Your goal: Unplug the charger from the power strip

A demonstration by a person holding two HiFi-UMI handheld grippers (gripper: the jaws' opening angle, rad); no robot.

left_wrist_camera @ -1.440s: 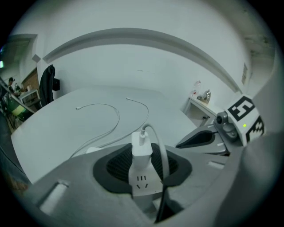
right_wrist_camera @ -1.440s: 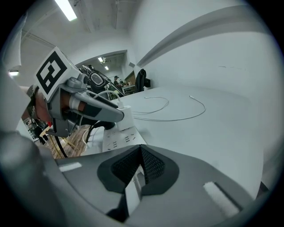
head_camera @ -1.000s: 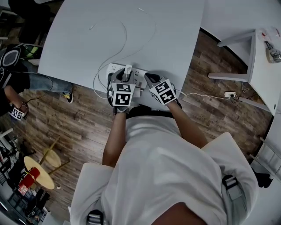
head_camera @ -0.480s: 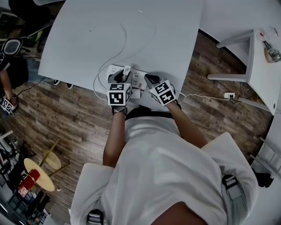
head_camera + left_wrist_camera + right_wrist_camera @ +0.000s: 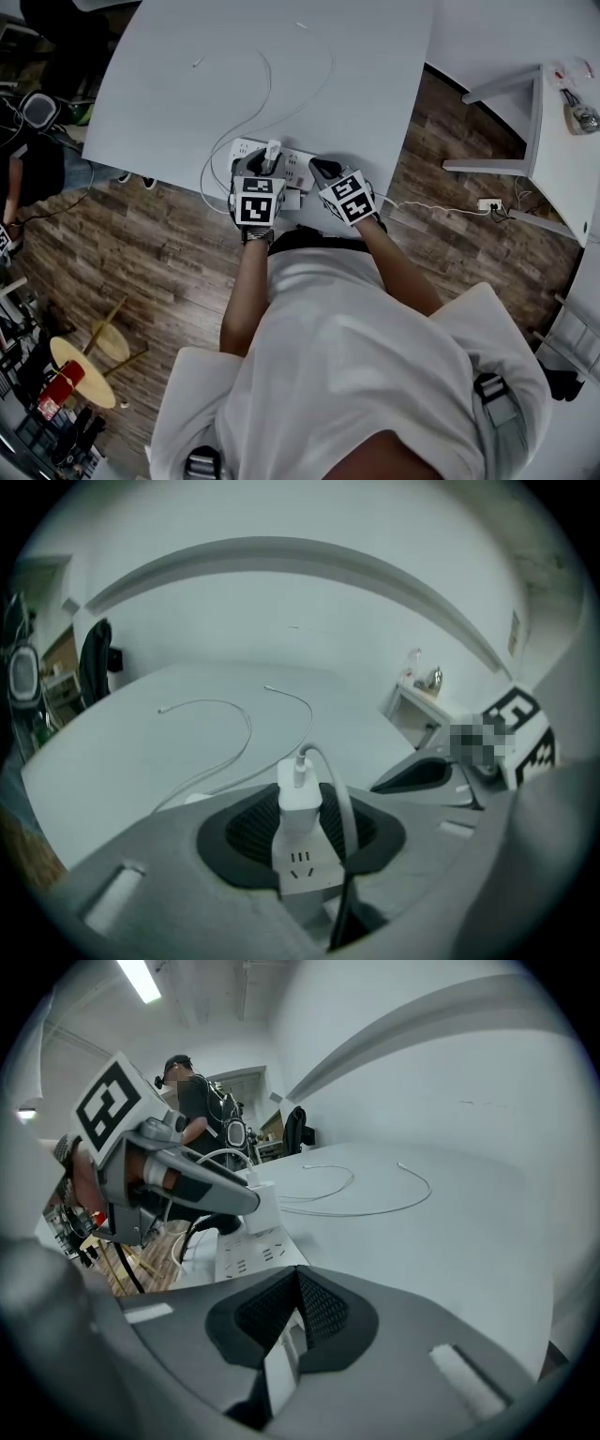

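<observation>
At the near edge of the white tabletop (image 5: 187, 94) lies a white power strip (image 5: 296, 161), its row of sockets facing up. The one thing it holds is the charger (image 5: 273, 150), a small white block standing upright in a socket towards the strip's left end. From these views the charger's base looks to be against the strip's face, though whether its pins are fully seated cannot be told. The left gripper (image 5: 262, 167) points down at an angle over that end. Its jaws stand partly closed with the ribbed dark pads pressed on either side of the charger, so it has hold of the charger's body. An empty three-pin socket of the strip shows just below the held block in the left gripper view. A white cable (image 5: 338, 794) leaves the top of the charger, bends over its right side and runs off across the tabletop in loose loops. The right gripper (image 5: 325, 173) sits just beside the left one at the strip's right end. Its jaws are drawn nearly together on a thin white edge that appears to be the near end of the power strip. A person (image 5: 37, 159) stands on the wooden floor (image 5: 169, 253) at the far left.
</observation>
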